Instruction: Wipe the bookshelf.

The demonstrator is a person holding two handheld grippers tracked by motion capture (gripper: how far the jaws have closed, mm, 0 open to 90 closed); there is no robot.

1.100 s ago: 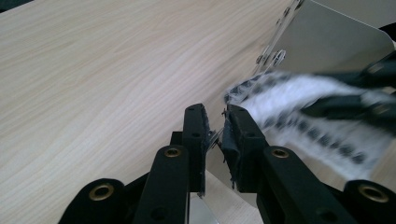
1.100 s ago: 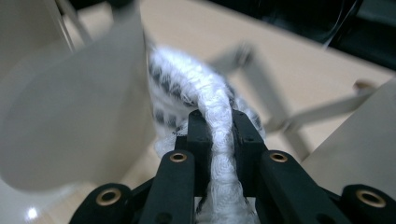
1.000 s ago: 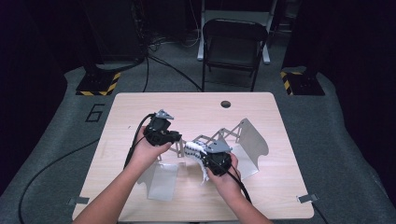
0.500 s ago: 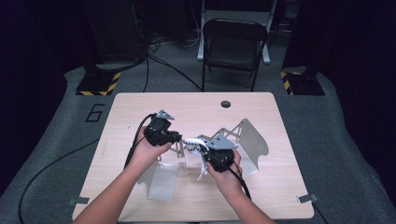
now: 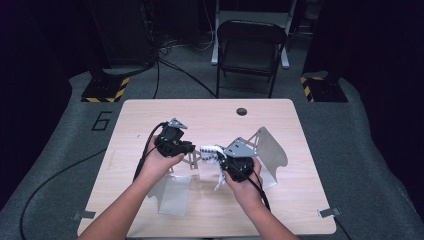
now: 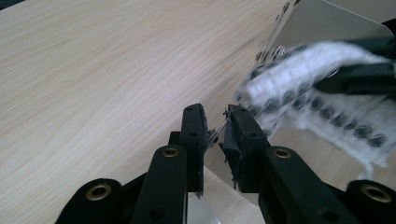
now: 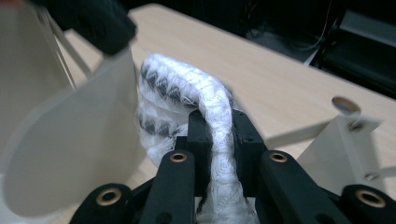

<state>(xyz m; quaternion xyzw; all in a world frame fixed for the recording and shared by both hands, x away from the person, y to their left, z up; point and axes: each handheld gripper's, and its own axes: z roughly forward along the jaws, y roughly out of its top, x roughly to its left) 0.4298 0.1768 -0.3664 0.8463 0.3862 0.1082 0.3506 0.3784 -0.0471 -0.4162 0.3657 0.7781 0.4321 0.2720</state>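
The right gripper (image 5: 220, 161) is clamped on a white cloth with dark dots (image 7: 187, 93); in the right gripper view a twisted band of that cloth (image 6: 322, 93) runs straight up between its jaws, and the bulk of it bunches just ahead of the tips. Against the high view a second ago, this gripper now sits a little higher and the cloth has come up with it, so its loose tail hangs below the hand rather than spreading toward the metal stand.

The left gripper (image 5: 192, 149) has not shifted. Its jaws stand close together on the thin wire edge of the metal stand (image 6: 212, 135), and in the left gripper view a sliver of that wire shows pinched between the pads, so I judge it to be bracing the stand rather than resting beside it. From this gripper, the cloth lies just ahead and to the right, close to the tips but not touching them.

A curved metal plate (image 7: 70, 140) of the stand rises just to the left of the right gripper's jaws, with the cloth pressed near its edge. A second plate (image 5: 270, 150) stands beyond the right hand (image 5: 245, 187) on the table (image 5: 150, 115).

The small lift suggests the cloth is being drawn clear of the stand, or raised for another wiping pass over the plate. Either way, the left grip looks needed to keep the light stand from tipping.
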